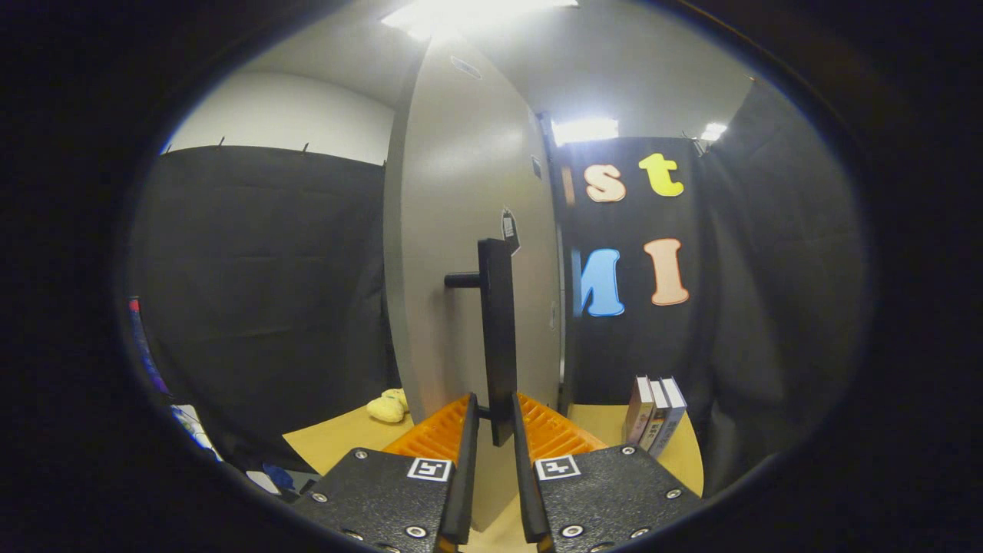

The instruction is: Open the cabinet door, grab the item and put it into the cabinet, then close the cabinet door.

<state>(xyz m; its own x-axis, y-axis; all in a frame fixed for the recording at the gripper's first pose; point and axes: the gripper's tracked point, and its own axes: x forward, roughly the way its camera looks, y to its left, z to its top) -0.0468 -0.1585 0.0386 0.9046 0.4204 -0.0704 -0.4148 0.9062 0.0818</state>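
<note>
A tall grey cabinet door (461, 192) stands just ahead of me, swung partly out from the cabinet edge (554, 269) on its right. A black vertical bar handle (498, 330) is mounted on the door by a short peg. My gripper (495, 405) has the lower end of that bar between its two fingers, which press on it from both sides. A small yellow soft item (388, 407) lies on the wooden table (338, 438), to the left of the door and beyond my fingers.
Three books (654, 418) stand upright on the table to the right of the cabinet. Black cloth walls close the booth on the left, behind and on the right. A small tag (510, 228) hangs on the door above the handle.
</note>
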